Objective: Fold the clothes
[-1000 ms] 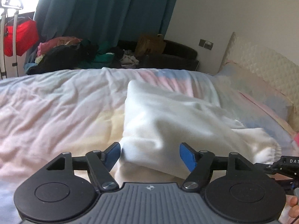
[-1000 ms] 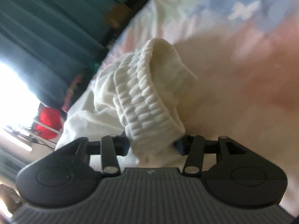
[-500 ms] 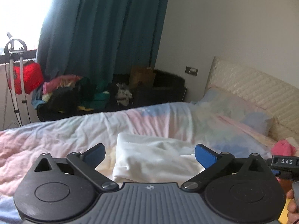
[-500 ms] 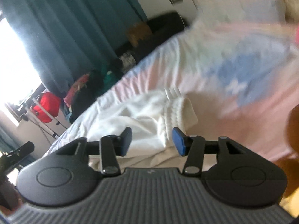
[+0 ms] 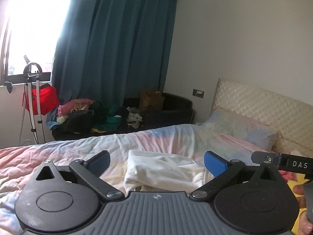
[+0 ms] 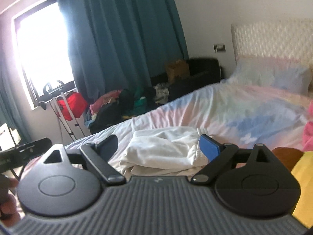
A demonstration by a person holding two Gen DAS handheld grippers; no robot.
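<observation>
A white garment (image 5: pixel 160 171) lies folded in a loose bundle on the pastel bedspread (image 5: pixel 58 152); it also shows in the right wrist view (image 6: pixel 162 148). My left gripper (image 5: pixel 157 161) is open, raised above and behind the bundle, holding nothing. My right gripper (image 6: pixel 159 146) is open too, lifted back from the bundle, its blue pad (image 6: pixel 209 148) near the ribbed cuff. Neither gripper touches the garment.
A pillow (image 5: pixel 242 127) and quilted headboard (image 5: pixel 264 105) stand at the right. A pile of clothes (image 5: pixel 92 115) lies beyond the bed under teal curtains (image 5: pixel 117 49). A pink garment (image 6: pixel 308 129) lies at the right edge. A stand with a red bag (image 5: pixel 41 99) is left.
My right gripper let go of the ribbed cuff and pulled up and back. My left gripper opened wider and lifted away from the white garment, which now lies on the bed.
</observation>
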